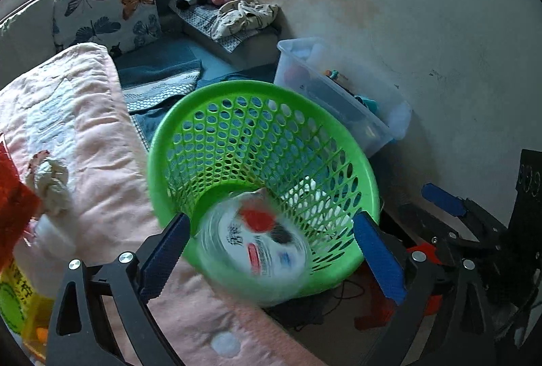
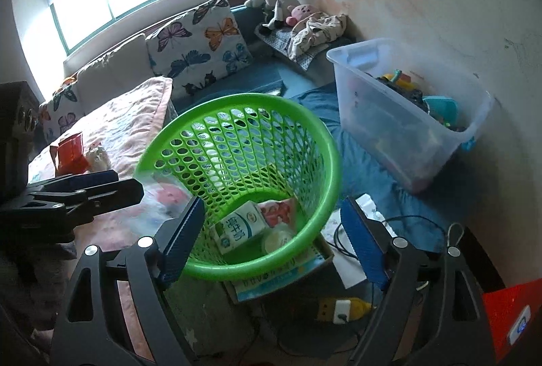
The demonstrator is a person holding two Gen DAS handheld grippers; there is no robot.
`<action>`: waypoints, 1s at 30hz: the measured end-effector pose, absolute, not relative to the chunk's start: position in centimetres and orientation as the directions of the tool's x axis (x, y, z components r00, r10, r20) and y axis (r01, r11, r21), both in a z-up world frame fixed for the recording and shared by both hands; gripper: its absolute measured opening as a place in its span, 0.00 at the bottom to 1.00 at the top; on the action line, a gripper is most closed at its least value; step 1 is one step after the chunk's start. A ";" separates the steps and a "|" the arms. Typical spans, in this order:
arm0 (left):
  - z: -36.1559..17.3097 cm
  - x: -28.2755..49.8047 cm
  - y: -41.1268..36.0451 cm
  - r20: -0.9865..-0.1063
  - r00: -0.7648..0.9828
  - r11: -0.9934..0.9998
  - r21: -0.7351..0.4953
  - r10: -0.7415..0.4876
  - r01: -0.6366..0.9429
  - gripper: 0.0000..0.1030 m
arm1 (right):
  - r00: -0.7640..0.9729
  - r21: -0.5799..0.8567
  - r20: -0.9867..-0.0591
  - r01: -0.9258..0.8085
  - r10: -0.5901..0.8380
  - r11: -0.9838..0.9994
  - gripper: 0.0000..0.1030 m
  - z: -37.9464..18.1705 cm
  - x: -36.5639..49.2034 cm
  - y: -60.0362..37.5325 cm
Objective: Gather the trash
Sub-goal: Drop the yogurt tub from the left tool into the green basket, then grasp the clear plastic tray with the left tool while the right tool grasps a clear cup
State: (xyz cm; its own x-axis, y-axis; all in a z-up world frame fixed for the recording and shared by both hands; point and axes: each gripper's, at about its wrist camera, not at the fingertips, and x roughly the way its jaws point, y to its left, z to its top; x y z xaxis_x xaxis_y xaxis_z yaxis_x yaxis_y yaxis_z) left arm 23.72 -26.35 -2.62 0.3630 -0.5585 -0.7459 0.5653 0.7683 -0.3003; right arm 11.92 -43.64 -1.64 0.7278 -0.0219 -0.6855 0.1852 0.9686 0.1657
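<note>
Left wrist view – blurred cup (image 1: 257, 244) between spread fingers (image 1: 379, 256), over green basket (image 1: 210, 101)

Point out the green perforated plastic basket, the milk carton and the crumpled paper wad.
green perforated plastic basket (image 2: 333, 142), right wrist view, right rim
milk carton (image 2: 233, 228), right wrist view, front face
crumpled paper wad (image 1: 50, 183), left wrist view, centre

My left gripper (image 1: 271, 254) has two black, triangulated finger arms with cut-out windows, each tipped with a ribbed blue pad (image 1: 162, 259). Round silver screws (image 1: 126, 257) sit at the pivots. My right gripper (image 2: 271, 240) is built the same: black struts, blue ribbed pads (image 2: 364, 244), silver screw heads (image 2: 399, 242). An orange-red part shows behind its black linkage in the left view.
</note>
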 end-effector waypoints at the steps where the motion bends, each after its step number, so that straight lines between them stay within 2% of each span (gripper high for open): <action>1: -2.6 23.5 -26.4 -0.745 0.366 0.768 -0.297 -0.558 0.567 0.92 | 0.728 0.171 -0.685 0.187 -0.020 0.967 0.80 -1.7 11.8 -43.7; 8: -0.8 21.7 -24.3 -0.719 0.418 0.780 -0.277 -0.556 0.562 0.91 | 0.737 0.184 -0.675 0.175 -0.005 0.967 0.80 -1.4 10.5 -42.9; 17: 1.0 17.9 -16.0 -0.687 0.548 0.852 -0.210 -0.478 0.480 0.91 | 0.750 0.199 -0.660 0.119 0.043 0.973 0.83 -0.7 10.1 -40.2; 30: -2.0 12.9 -3.7 -0.712 0.640 0.951 -0.142 -0.290 0.274 0.91 | 0.739 0.206 -0.661 0.011 0.131 0.979 0.83 -0.5 10.4 -34.4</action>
